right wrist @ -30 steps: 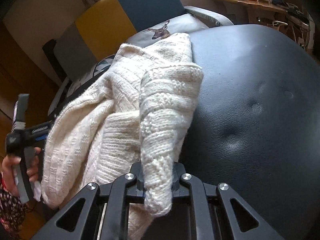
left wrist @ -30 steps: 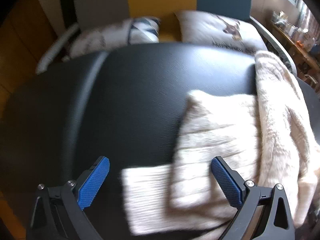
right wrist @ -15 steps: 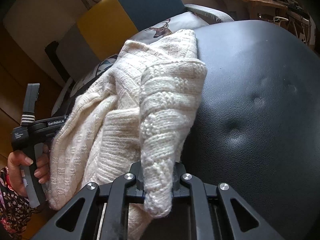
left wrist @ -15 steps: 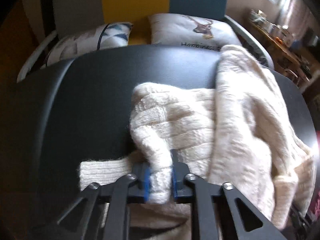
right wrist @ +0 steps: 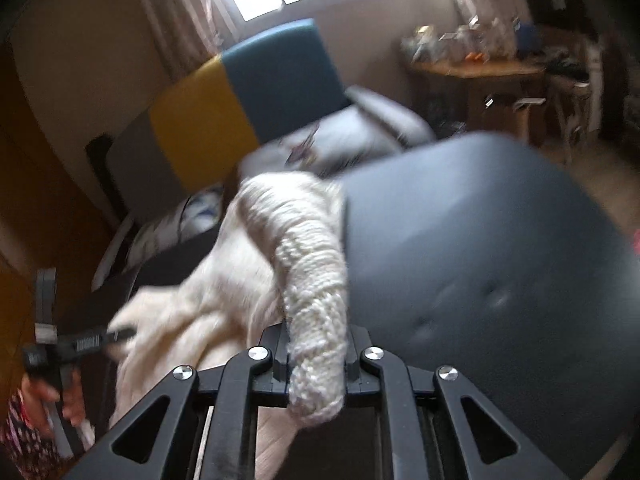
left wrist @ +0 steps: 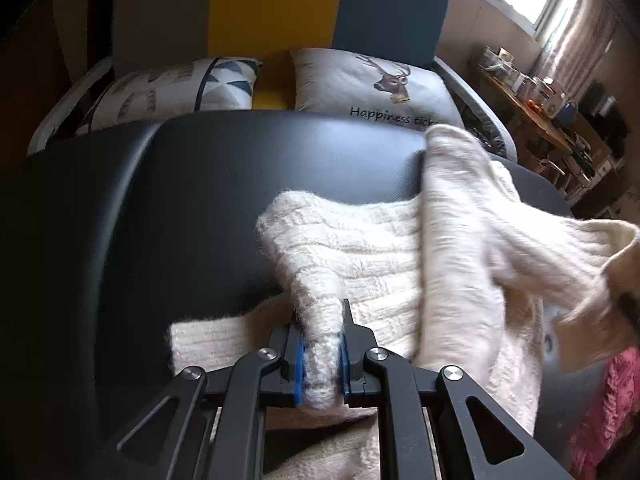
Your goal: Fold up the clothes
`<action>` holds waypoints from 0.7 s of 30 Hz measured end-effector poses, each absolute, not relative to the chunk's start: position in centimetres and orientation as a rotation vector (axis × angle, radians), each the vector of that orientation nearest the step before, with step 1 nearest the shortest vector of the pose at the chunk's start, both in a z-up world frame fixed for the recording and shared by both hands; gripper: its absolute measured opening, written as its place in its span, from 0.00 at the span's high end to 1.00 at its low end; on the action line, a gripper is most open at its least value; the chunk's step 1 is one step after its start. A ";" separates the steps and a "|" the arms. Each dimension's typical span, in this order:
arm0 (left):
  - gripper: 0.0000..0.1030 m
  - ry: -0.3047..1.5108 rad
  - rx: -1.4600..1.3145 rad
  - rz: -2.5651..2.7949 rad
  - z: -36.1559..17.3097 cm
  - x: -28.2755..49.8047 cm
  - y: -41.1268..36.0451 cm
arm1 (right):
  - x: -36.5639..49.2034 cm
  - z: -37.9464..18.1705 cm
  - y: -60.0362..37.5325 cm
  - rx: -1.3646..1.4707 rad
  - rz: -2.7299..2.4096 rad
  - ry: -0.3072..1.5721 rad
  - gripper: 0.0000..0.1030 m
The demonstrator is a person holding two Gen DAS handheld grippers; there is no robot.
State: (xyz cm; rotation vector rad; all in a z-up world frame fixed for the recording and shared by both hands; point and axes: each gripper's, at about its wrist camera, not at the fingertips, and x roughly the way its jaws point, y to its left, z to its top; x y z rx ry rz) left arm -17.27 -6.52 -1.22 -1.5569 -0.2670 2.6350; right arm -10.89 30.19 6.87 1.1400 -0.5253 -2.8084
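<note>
A cream knit sweater [left wrist: 384,256] lies bunched on a black padded surface [left wrist: 180,208]. My left gripper [left wrist: 322,356] is shut on a fold of the sweater near the front edge, its blue pads pressed into the knit. My right gripper [right wrist: 316,360] is shut on another roll of the same sweater [right wrist: 308,264], lifted above the black surface [right wrist: 480,248]. The left gripper [right wrist: 80,344] and the hand holding it show at the left of the right wrist view. That view is blurred.
Behind the black surface stands a sofa with grey, yellow and teal back panels [left wrist: 276,4] and two cushions, one with a deer print [left wrist: 372,84]. A cluttered wooden table [left wrist: 536,108] stands at the right by a window. A pink cloth [left wrist: 608,408] shows at the lower right.
My left gripper went from open beside the sweater to shut on a fold of it. My right gripper has lifted its part of the sweater up and back, so its view now tilts toward the window.
</note>
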 end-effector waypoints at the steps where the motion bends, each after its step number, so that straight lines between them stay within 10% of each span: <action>1: 0.87 -0.272 -1.565 2.634 -1.5 -17.1 -6.5 | -11.0 7.3 31.0 1.128 -2.841 -0.522 0.87; 14: 0.84 -0.203 -1.623 2.645 -3.9 -16.0 -5.6 | -15.9 -2.9 38.7 1.546 -2.862 -0.626 0.79; 21: 0.25 -0.312 -1.556 2.773 -2.4 -16.0 -8.3 | -11.5 3.2 37.2 1.250 -2.981 -0.734 0.52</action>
